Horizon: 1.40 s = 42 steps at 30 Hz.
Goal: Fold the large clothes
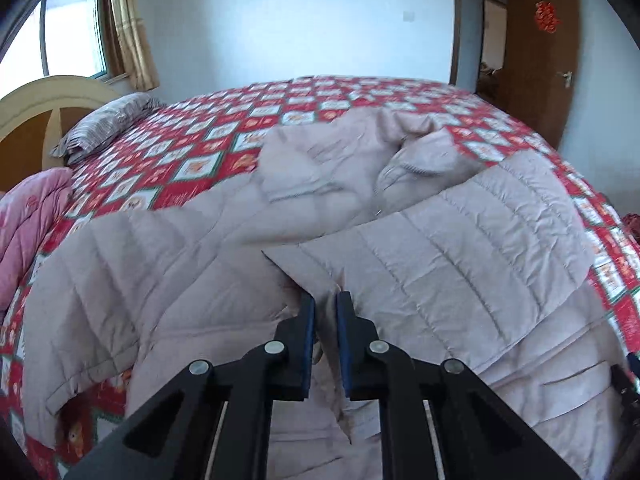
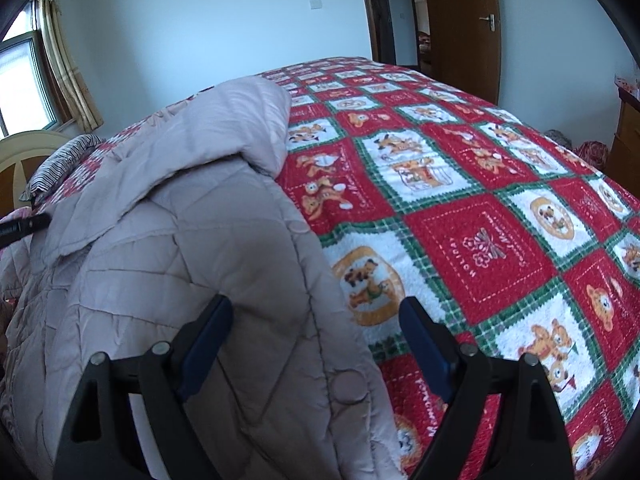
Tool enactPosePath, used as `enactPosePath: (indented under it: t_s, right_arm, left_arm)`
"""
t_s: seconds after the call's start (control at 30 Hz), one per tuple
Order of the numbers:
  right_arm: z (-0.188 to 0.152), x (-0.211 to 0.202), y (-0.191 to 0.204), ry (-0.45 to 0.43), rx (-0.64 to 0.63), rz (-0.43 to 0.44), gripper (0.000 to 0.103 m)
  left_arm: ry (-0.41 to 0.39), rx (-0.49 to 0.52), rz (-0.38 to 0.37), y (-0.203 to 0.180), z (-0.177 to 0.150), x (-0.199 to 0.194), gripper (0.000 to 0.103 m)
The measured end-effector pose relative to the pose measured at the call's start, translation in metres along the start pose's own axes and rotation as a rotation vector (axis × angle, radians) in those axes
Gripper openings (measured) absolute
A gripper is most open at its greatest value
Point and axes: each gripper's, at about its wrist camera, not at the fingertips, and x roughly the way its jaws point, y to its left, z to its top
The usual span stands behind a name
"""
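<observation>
A large pale pink quilted coat (image 1: 440,248) lies spread over the bed, with its collar bunched up toward the far side. My left gripper (image 1: 325,296) is shut on a pinched fold of the coat's edge near the front. In the right wrist view the same coat (image 2: 192,240) fills the left half, with a sleeve folded over it. My right gripper (image 2: 316,308) is open and wide. The coat's right edge lies between its fingers, and the pads do not press on it.
A red, green and white patchwork bedspread (image 2: 480,240) covers the bed. A striped pillow (image 1: 104,128) and a wooden headboard (image 1: 32,120) are at the far left, with a pink quilt (image 1: 28,220) beside them. A brown door (image 2: 464,20) stands open behind the bed.
</observation>
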Motion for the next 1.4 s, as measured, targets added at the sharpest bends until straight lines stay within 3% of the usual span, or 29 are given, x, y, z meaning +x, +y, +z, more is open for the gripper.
enactPosePath:
  t_s: [0.17, 0.27, 0.43, 0.53, 0.57, 0.6, 0.83, 0.97, 1.1, 1.23, 1.4]
  right_arm:
    - [-0.001, 0.006, 0.003, 0.029, -0.013, 0.007, 0.088]
    - [0.000, 0.008, 0.003, 0.042, -0.019, 0.021, 0.088]
    - [0.013, -0.004, 0.005, 0.051, -0.029, 0.061, 0.088]
    - [0.032, -0.017, 0.012, 0.013, -0.059, 0.071, 0.088]
    - [0.038, -0.019, 0.015, 0.002, -0.068, 0.072, 0.087]
    - [0.049, -0.020, 0.019, -0.011, -0.078, 0.078, 0.086]
    - [0.127, 0.022, 0.062, -0.118, -0.141, 0.070, 0.078]
    - [0.152, 0.066, 0.088, -0.118, -0.161, 0.099, 0.078]
    - [0.147, 0.109, 0.096, -0.027, -0.160, 0.081, 0.078]
    - [0.122, 0.134, 0.092, 0.015, -0.166, 0.081, 0.079]
    - [0.116, 0.141, 0.095, 0.034, -0.187, 0.068, 0.080]
  left_arm:
    - [0.068, -0.045, 0.027, 0.020, -0.010, 0.016, 0.014]
    - [0.084, -0.069, 0.033, 0.030, -0.011, 0.018, 0.021]
    - [0.014, -0.108, 0.078, 0.047, -0.001, -0.003, 0.028]
    - [-0.066, -0.122, 0.142, 0.051, 0.012, -0.020, 0.057]
    - [-0.091, -0.134, 0.145, 0.051, 0.015, -0.023, 0.072]
    - [-0.129, -0.152, 0.137, 0.049, 0.020, -0.027, 0.079]
    - [-0.116, -0.172, 0.100, 0.011, 0.040, 0.003, 0.080]
    - [-0.059, -0.137, 0.131, -0.005, 0.033, 0.040, 0.081]
    - [0.026, -0.128, 0.166, -0.002, 0.015, 0.076, 0.081]
    - [0.032, -0.158, 0.143, 0.005, 0.007, 0.085, 0.084]
    - [0.051, -0.138, 0.160, 0.000, 0.004, 0.094, 0.089]
